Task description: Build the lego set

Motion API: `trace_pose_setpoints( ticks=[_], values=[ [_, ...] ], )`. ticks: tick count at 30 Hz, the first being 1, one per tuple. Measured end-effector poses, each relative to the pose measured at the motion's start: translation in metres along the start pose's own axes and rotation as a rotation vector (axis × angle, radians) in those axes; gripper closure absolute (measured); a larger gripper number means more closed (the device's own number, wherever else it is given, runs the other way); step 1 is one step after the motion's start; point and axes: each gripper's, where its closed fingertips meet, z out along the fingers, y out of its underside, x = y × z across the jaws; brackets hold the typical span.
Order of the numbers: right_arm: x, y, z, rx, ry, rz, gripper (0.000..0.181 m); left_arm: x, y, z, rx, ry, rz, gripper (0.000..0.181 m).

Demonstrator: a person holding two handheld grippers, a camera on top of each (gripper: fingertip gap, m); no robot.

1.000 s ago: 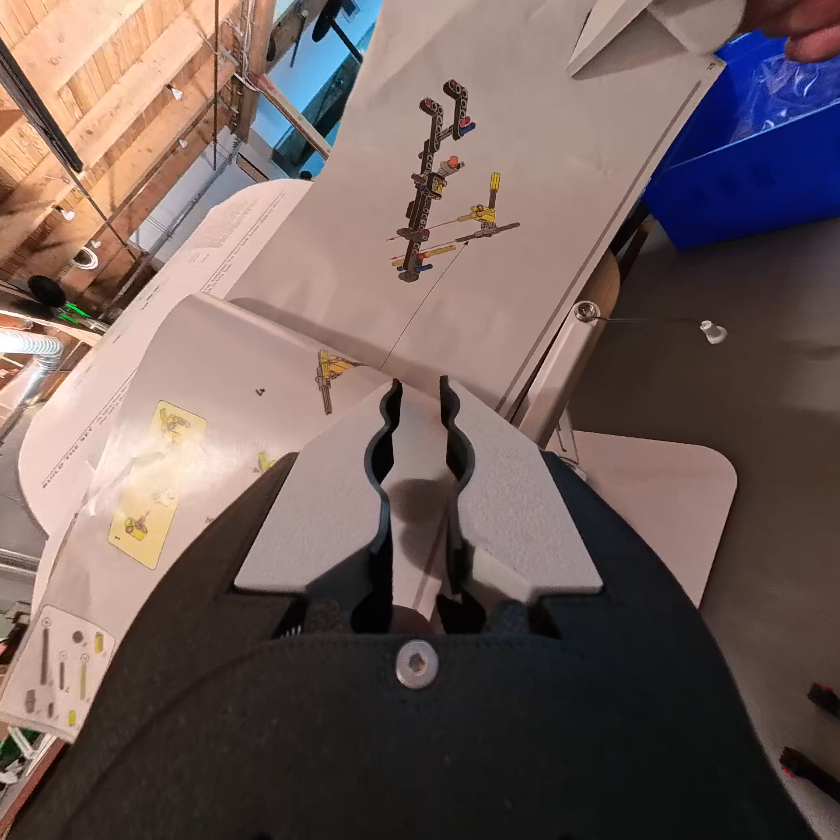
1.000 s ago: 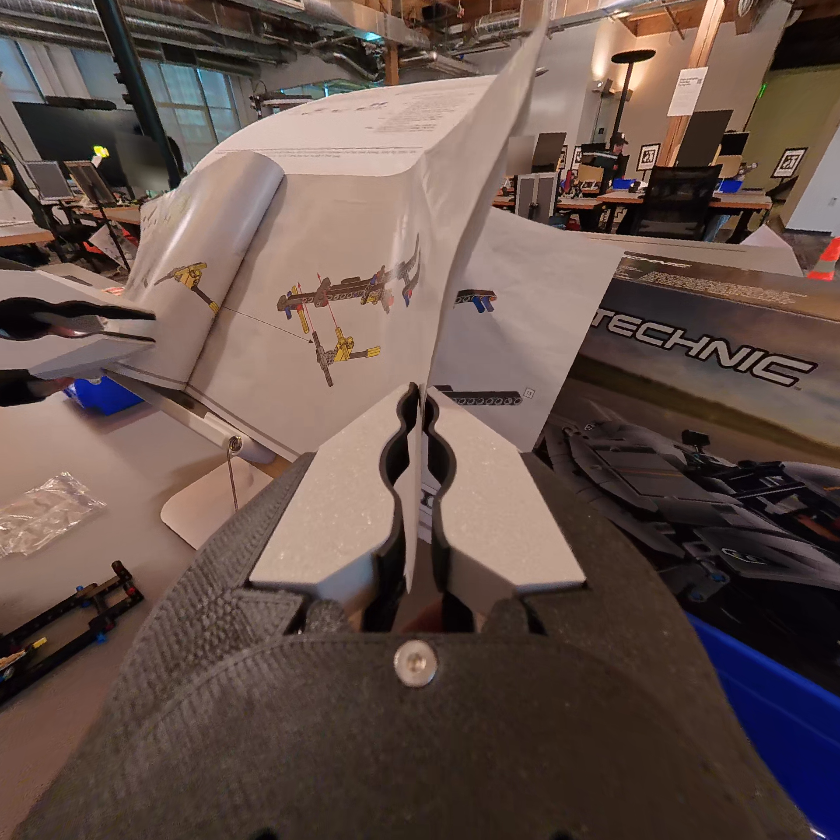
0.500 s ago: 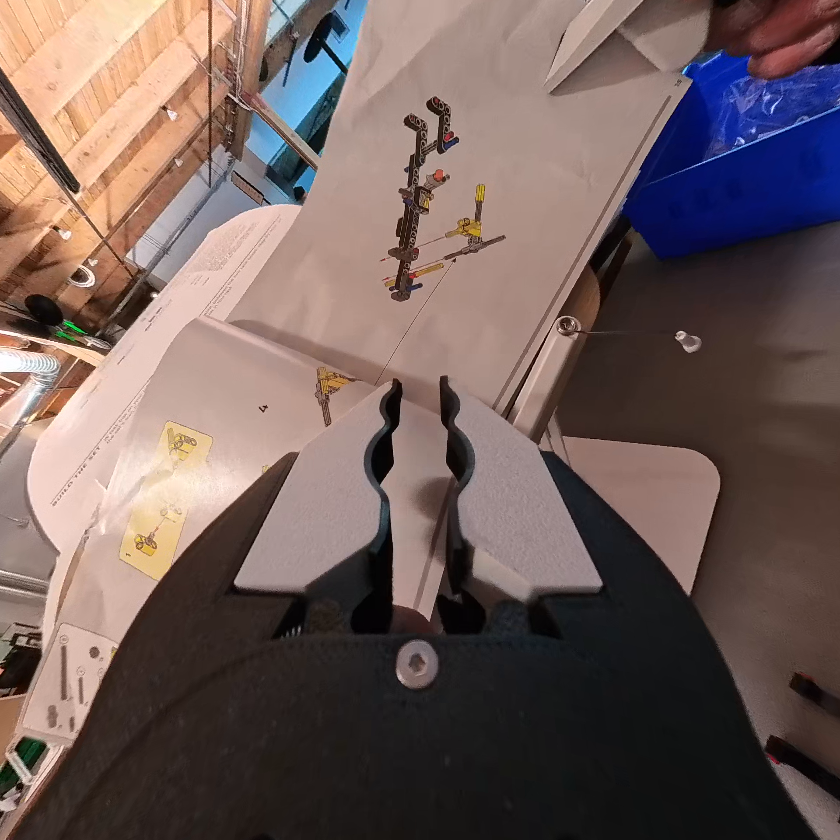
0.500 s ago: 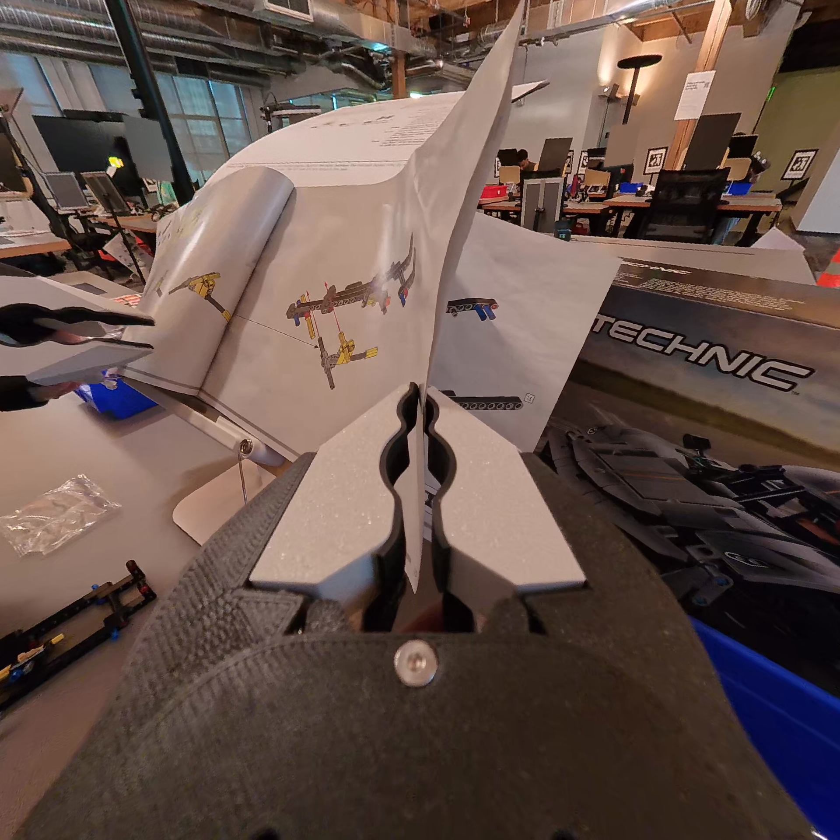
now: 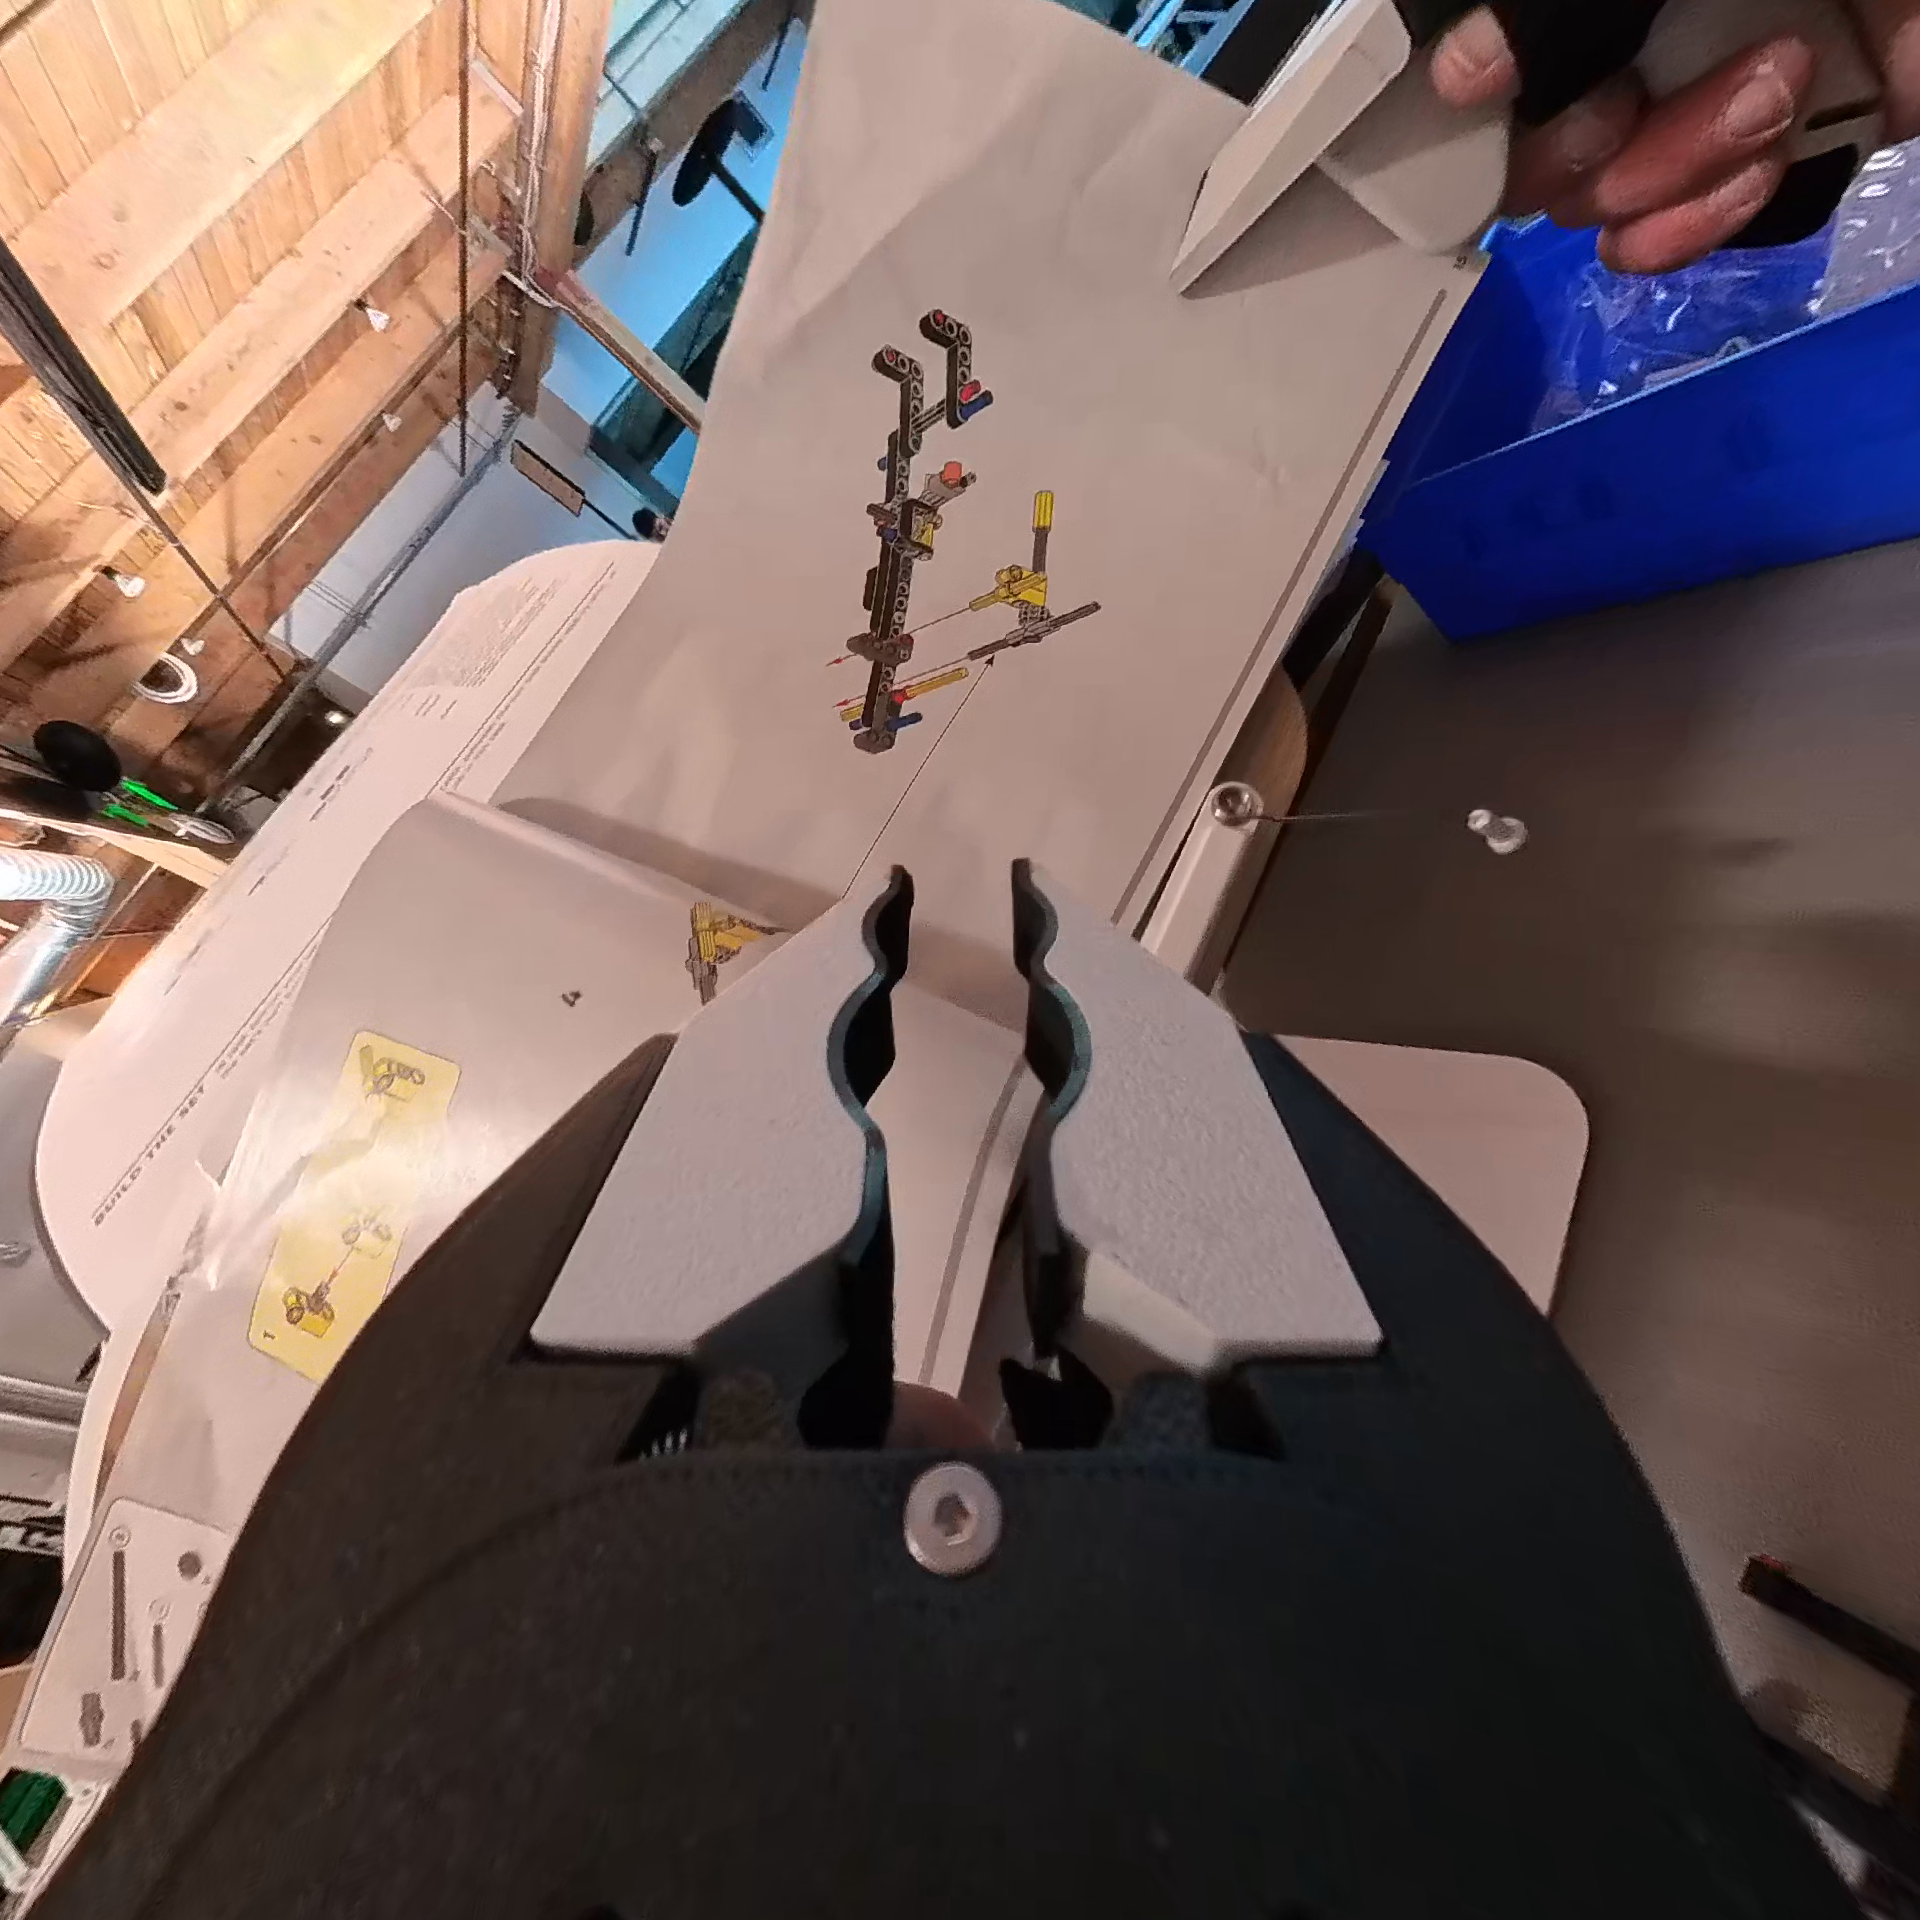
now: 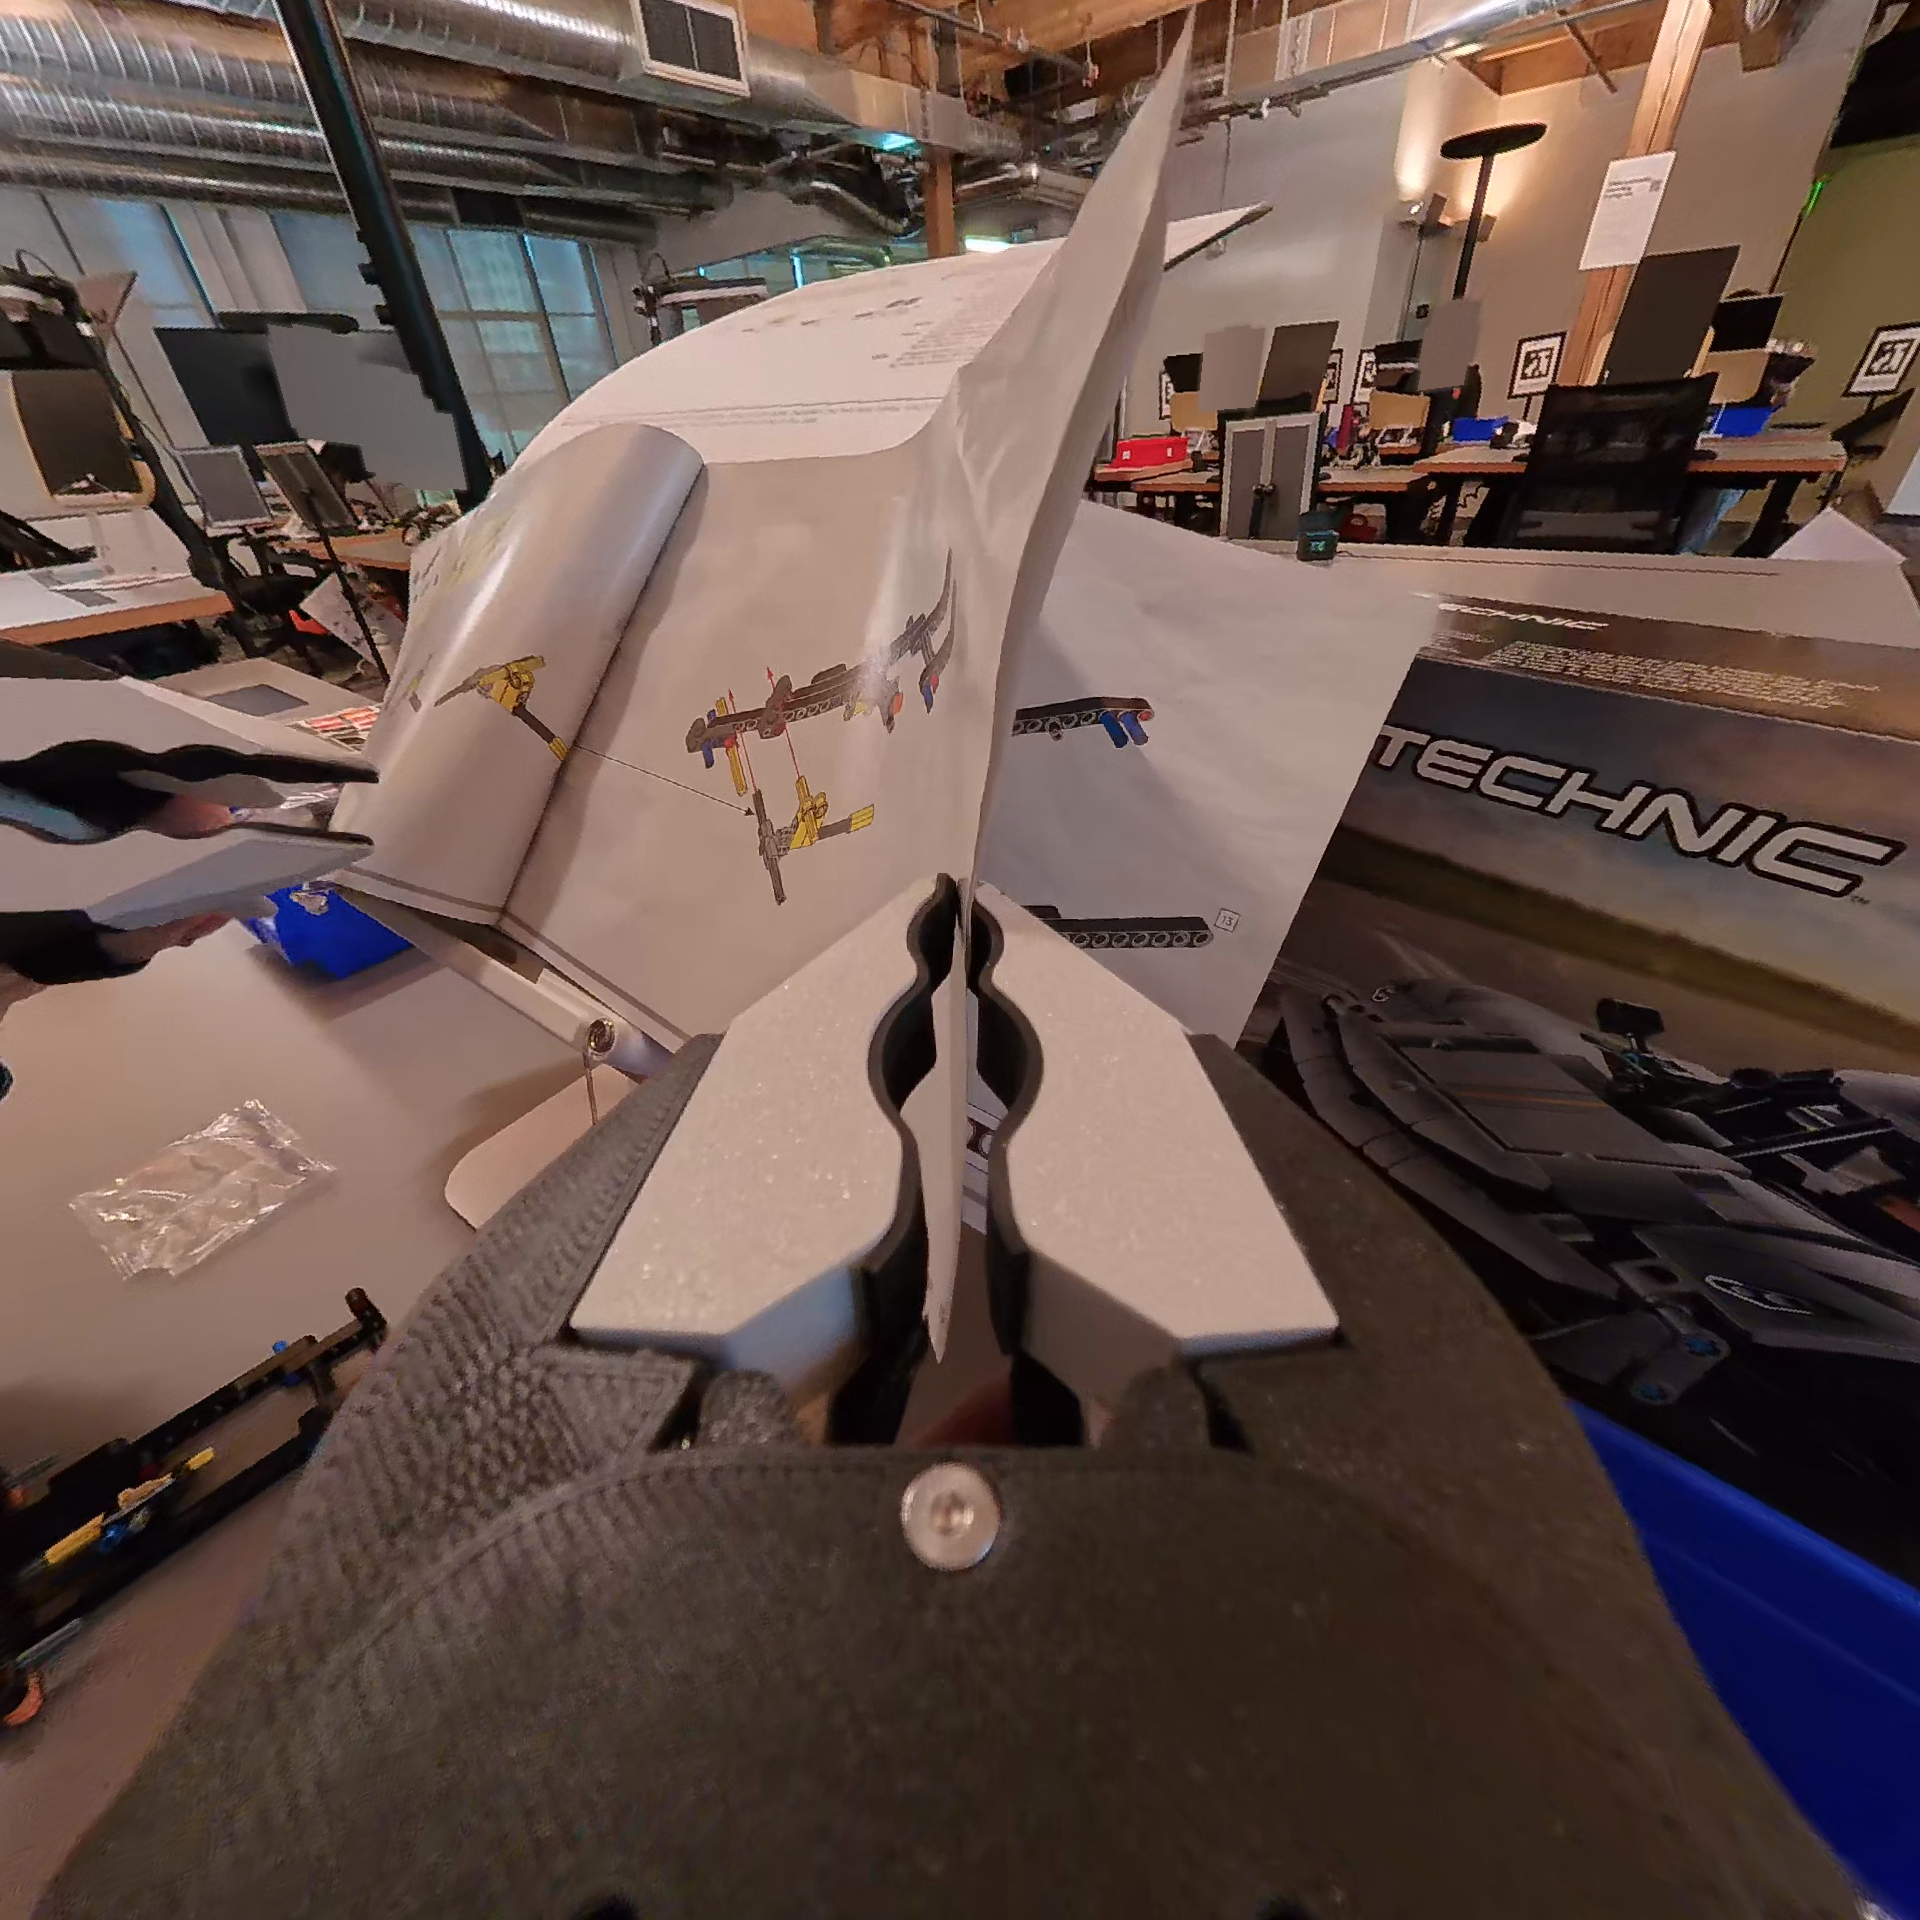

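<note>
The instruction booklet (image 5: 436, 997) stands open on a white stand (image 5: 1455, 1143). My right gripper (image 6: 961, 899) is shut on the corner of one page (image 6: 1070, 468) and holds it lifted off the page behind. In the left wrist view that page (image 5: 1039, 312) rises with the right gripper (image 5: 1247, 208) and a hand at its top corner. My left gripper (image 5: 958, 883) is open and grips nothing. The booklet's lower edge runs through the gap between its jaws. It also shows at the far left of the right wrist view (image 6: 348, 805). A partly built black lego assembly (image 6: 187, 1455) lies on the table.
The set's dark printed box (image 6: 1610, 935) stands in a blue bin (image 6: 1766, 1662) right of the booklet. The bin (image 5: 1662, 468) holds plastic bags. A clear plastic bag (image 6: 197, 1184) lies on the grey table (image 5: 1662, 935). A small clear piece (image 5: 1496, 831) lies near the stand. One gripper's finger ends stand about 20 centimetres off the other's.
The right gripper has carried the page corner a little further over, and its hand shows more in the left wrist view. The left gripper stays open at the booklet's lower edge.
</note>
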Motion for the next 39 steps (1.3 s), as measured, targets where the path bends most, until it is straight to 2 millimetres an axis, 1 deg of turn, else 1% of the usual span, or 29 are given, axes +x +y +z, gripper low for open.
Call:
trace_pose_setpoints(
  ticks=[4, 7, 22, 39],
  values=[
    [-0.001, -0.003, -0.002, 0.007, -0.011, 0.016, 0.181, 0.007, -0.009, -0.001, 0.022, 0.018, -0.002, 0.162],
    [-0.002, -0.004, -0.003, 0.012, -0.019, 0.024, 0.181, 0.009, -0.011, -0.001, 0.024, 0.021, 0.007, 0.16],
    [-0.006, -0.007, -0.005, 0.017, -0.034, 0.032, 0.181, 0.015, -0.007, 0.001, 0.011, 0.036, 0.018, 0.159],
    [-0.008, -0.008, -0.005, 0.019, -0.042, 0.037, 0.181, 0.015, -0.002, 0.002, -0.004, 0.038, 0.029, 0.158]
  ],
)
